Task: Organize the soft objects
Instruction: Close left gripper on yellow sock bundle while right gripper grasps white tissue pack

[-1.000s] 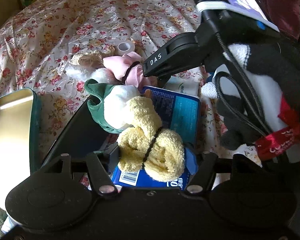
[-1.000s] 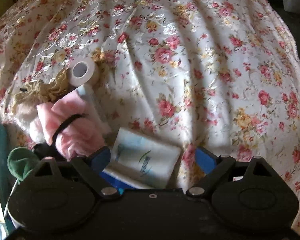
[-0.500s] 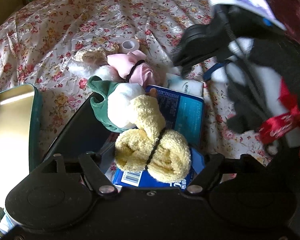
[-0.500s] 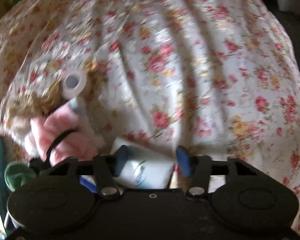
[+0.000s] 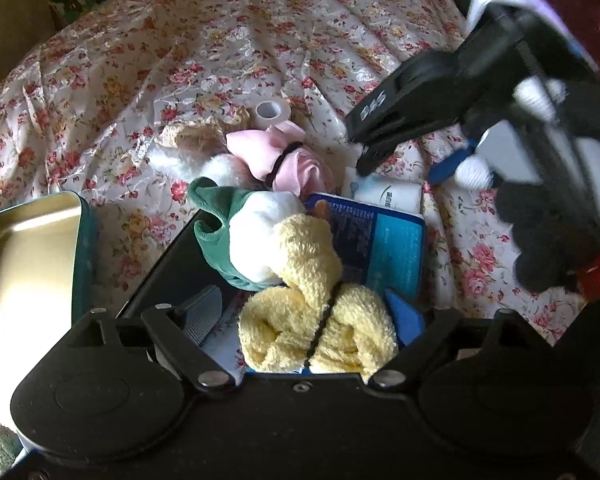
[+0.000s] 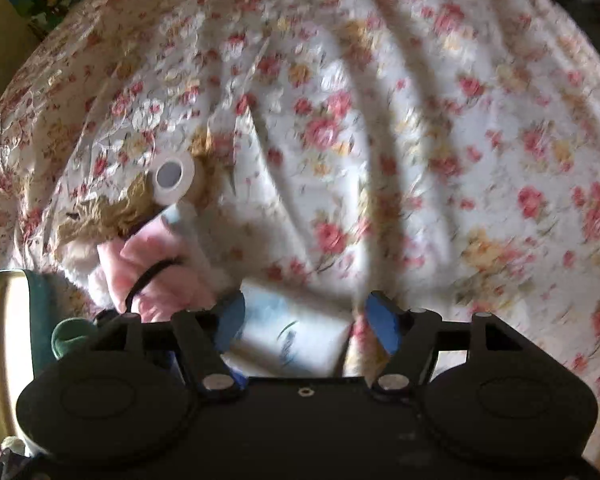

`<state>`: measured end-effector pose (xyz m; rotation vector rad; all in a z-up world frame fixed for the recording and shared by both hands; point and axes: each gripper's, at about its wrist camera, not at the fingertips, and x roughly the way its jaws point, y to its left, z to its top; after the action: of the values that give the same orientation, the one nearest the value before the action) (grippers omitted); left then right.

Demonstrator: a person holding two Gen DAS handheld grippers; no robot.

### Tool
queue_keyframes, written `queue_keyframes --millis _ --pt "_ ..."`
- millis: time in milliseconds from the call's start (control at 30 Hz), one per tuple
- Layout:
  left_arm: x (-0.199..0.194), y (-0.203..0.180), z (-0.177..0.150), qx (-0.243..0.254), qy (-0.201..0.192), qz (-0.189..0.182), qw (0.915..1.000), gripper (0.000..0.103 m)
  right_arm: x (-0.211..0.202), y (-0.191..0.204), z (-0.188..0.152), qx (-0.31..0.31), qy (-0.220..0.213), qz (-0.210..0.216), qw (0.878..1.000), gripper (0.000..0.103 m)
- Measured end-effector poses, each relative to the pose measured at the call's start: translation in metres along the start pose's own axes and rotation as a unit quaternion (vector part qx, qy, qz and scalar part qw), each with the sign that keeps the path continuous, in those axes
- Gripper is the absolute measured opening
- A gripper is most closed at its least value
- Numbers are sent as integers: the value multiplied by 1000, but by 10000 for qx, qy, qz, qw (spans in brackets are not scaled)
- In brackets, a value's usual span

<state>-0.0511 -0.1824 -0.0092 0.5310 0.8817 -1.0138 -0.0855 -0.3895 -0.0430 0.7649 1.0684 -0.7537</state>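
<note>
The left tool (image 5: 316,320) sat with its jaws spread around the rolled yellow towel (image 5: 316,316), blue pads at either side, but I couldn't tell if it actually had any squeeze on it. That bundle hadn't really budged over the last second, resting on the blue packet (image 5: 384,244) next to the green-and-white plush (image 5: 244,236).

The real change was on the right. The right tool (image 6: 304,316) had been gaping wide a second earlier, and now its jaws had narrowed to either side of the white tissue pack (image 6: 296,336), though with a gap left on the right, so not clamped as far as I could see. The view was motion-blurred, so it was mid-move. From the left camera it looked pulled back and higher than before.

Further out on the floral bedspread (image 5: 228,36) lay the pink scrunched cloth (image 5: 284,156), a tape roll (image 5: 272,110), and the open tin (image 5: 28,260) off to the left.

My guess: the tissue pack grab was next, with the tin as a likely home.
</note>
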Motion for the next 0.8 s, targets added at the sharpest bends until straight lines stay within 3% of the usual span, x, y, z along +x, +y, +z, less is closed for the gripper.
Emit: queue_keyframes --millis 133,333,433,667,800 --pt "0 0 -1 16 -4 17 10000 85 18 8 -5 61 215 -244 9995 71" --pt "1 0 0 -18 41 53 10000 84 18 42 -8 -326 -278 -581 9974 81" --pt "5 2 -3 -17 114 83 9999 85 22 53 -9 -589 -342 -770 9947 81" --pt "3 3 -3 1 80 72 9999 85 20 54 -12 -599 -370 -725 9949 81" --pt "4 3 -3 -37 109 67 9999 85 -1 52 -17 -599 -857 -786 9914 80"
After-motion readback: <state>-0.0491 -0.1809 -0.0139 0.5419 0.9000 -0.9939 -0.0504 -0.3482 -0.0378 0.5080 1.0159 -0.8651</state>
